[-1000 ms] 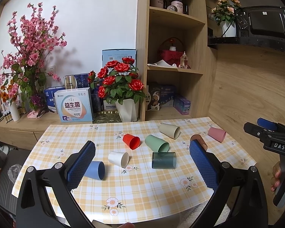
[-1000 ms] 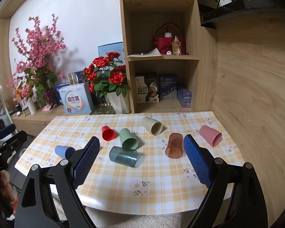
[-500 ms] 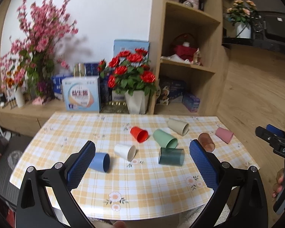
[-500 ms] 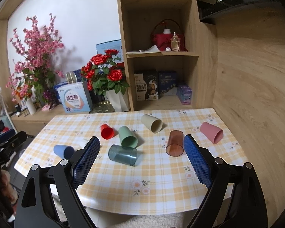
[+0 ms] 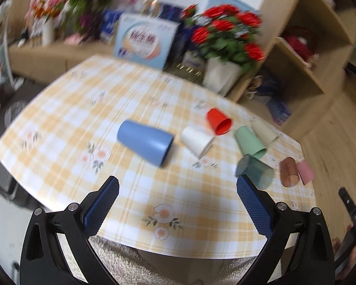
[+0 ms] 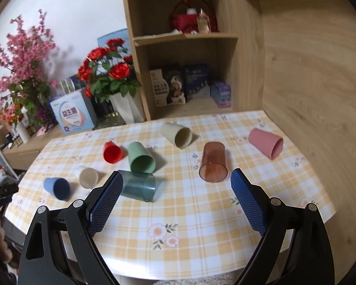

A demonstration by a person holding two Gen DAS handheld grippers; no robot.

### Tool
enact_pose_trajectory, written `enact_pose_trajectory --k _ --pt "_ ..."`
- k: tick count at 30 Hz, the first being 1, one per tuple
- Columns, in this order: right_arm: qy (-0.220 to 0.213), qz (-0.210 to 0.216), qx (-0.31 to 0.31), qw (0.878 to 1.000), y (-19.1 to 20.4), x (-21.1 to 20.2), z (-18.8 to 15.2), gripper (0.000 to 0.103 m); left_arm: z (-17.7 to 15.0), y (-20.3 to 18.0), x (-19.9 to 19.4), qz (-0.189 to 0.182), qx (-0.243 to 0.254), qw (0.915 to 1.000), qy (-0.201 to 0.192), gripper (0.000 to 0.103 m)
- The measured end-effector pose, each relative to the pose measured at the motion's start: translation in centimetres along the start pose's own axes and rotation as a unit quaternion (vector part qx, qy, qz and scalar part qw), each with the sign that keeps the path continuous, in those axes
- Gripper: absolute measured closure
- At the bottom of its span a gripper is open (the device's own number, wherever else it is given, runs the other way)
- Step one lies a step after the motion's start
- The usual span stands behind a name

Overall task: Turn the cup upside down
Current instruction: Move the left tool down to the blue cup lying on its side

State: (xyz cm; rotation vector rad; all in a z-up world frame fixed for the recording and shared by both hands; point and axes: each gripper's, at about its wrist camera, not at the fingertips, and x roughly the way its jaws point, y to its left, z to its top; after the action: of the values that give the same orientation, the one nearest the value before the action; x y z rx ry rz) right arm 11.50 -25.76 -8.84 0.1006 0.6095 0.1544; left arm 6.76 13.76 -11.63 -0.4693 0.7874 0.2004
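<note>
Several cups lie on their sides on the checked tablecloth (image 6: 192, 211). In the left wrist view the blue cup (image 5: 144, 142) is nearest, then white (image 5: 197, 141), red (image 5: 218, 121), green (image 5: 249, 142), beige (image 5: 264, 134), dark teal (image 5: 254, 171), brown (image 5: 289, 172) and pink (image 5: 305, 172). My left gripper (image 5: 178, 204) is open and empty, short of the blue cup. In the right wrist view my right gripper (image 6: 176, 201) is open and empty, with the teal cup (image 6: 137, 185) at its left finger and the brown cup (image 6: 213, 161) ahead.
A white vase of red roses (image 6: 111, 76), a blue-and-white box (image 6: 72, 112) and pink blossoms (image 6: 23, 54) stand behind the table. A wooden shelf unit (image 6: 185, 47) with boxes stands at the back right. The table's front edge is close below both grippers.
My left gripper has swung left and tilted down towards the table; the blue cup is now larger and central, the view blurred. My right gripper has moved closer to the cups.
</note>
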Motion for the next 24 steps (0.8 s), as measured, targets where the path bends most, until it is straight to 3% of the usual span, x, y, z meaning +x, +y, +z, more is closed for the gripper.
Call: enact_pose_trajectory --k 7,11,15,20,24 --pt "0.04 -0.001 0.008 0.999 -1.0 4.1 -1.1 0.014 1.1 2.1 4.4 0.009 -0.056 0.9974 0.046 0.009" --pt "0.067 -0.002 0.006 0.998 -1.3 6.0 -1.9 0.014 2.6 4.1 7.4 -0.013 -0.167 0.9827 0.079 0.009" --pt "0.086 0.0 0.005 0.996 -1.5 7.4 -2.5 0.014 4.2 5.5 10.3 -0.001 -0.239 0.9676 0.081 0.009" --pt "0.101 -0.002 0.006 0.995 -2.1 8.8 -2.8 0.014 5.5 7.3 13.9 0.036 -0.285 0.9542 0.084 0.009" --pt "0.112 -0.009 0.01 0.994 -2.7 9.7 -2.8 0.014 6.1 8.3 15.8 0.045 -0.303 0.9478 0.089 0.009"
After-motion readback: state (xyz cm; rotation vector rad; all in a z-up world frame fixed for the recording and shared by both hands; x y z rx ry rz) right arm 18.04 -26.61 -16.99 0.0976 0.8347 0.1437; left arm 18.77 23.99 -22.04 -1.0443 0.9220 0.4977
